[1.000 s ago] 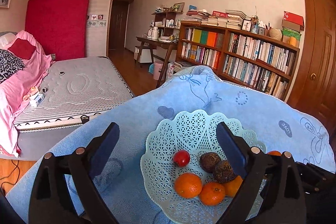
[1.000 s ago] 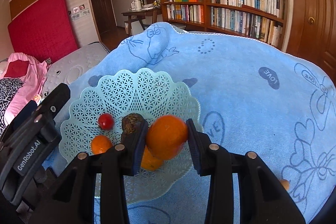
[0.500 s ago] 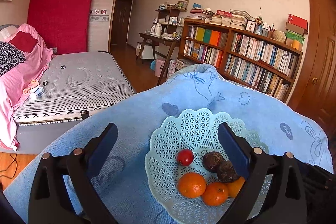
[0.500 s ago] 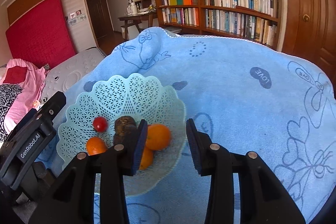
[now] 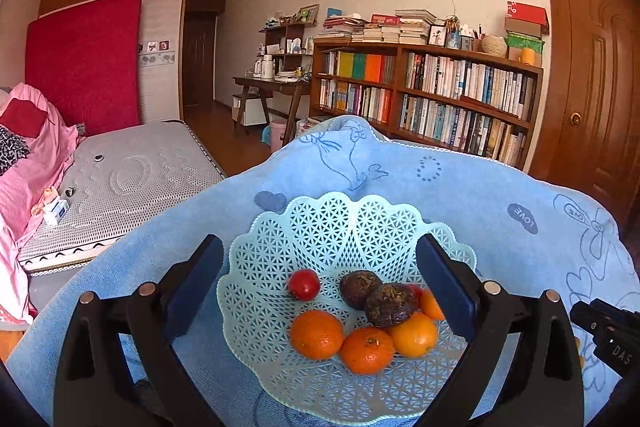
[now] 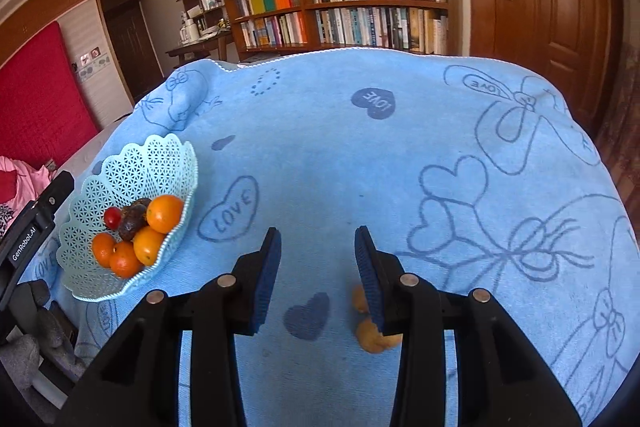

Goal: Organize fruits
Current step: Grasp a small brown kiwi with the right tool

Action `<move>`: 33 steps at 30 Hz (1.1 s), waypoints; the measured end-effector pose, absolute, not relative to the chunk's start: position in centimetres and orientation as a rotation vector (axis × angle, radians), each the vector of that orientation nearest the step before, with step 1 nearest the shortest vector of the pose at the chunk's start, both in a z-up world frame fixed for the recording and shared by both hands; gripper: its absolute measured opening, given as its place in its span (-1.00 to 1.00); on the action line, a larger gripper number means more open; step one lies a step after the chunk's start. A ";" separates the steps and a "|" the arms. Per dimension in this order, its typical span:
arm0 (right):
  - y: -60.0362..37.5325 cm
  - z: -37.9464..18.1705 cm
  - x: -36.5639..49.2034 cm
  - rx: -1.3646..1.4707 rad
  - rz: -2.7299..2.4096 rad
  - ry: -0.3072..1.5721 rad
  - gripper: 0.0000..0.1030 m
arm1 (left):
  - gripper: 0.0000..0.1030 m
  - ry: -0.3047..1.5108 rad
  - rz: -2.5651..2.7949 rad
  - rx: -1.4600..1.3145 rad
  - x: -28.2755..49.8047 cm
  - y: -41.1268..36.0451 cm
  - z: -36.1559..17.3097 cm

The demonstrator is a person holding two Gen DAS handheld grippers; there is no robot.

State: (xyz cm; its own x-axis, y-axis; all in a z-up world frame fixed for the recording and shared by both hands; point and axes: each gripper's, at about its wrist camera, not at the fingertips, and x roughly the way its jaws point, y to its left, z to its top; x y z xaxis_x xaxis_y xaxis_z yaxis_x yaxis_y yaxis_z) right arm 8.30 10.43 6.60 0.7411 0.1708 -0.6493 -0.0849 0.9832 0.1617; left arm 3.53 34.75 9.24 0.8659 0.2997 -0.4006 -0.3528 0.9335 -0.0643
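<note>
A pale blue lattice basket [image 5: 344, 223] [image 6: 132, 167] sits on the blue towel. It holds several oranges [image 5: 317, 334] [image 6: 165, 213], two dark brown fruits [image 5: 390, 305] [image 6: 131, 223] and a small red fruit [image 5: 304, 284] [image 6: 112, 217]. My left gripper [image 5: 320, 285] stands open, its fingers on either side of the basket's near half. My right gripper [image 6: 317, 279] is open and empty over the towel, to the right of the basket. Two small yellow-orange fruits [image 6: 370, 337] lie on the towel, partly hidden behind its right finger.
The blue towel [image 6: 360, 147] with heart and LOVE prints covers the raised work surface. Behind it stand a bookshelf [image 5: 432, 103], a wooden door [image 6: 536, 3] and a desk [image 5: 272, 87]. A grey mattress [image 5: 132, 175] and pink bedding lie to the left.
My right gripper let go of the orange into the basket, then swung right and away over the towel. The left gripper stayed open by the basket, which now holds one more orange.
</note>
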 end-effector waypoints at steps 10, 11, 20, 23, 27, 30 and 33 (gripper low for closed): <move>7.1 4.1 5.9 0.143 0.112 0.778 -0.24 | 0.91 0.385 0.293 -0.073 3.4 32.3 9.0; 7.1 3.9 5.8 0.142 0.113 0.784 -0.24 | 0.91 0.382 0.292 -0.072 3.4 32.2 9.0; 7.5 2.8 6.0 0.131 0.129 0.816 -0.24 | 0.91 0.363 0.285 -0.074 3.2 31.9 8.9; 7.6 2.5 6.1 0.124 0.132 0.823 -0.24 | 0.91 0.365 0.275 -0.063 3.2 31.7 8.8; 8.0 2.2 6.3 0.108 0.136 0.836 -0.24 | 0.91 0.357 0.263 -0.047 3.1 31.2 8.7; 8.2 1.9 6.4 0.095 0.129 0.845 -0.24 | 0.91 0.360 0.249 -0.035 3.1 30.8 8.7; 8.3 1.7 6.6 0.085 0.130 0.853 -0.27 | 0.91 0.365 0.233 -0.015 3.2 30.2 8.6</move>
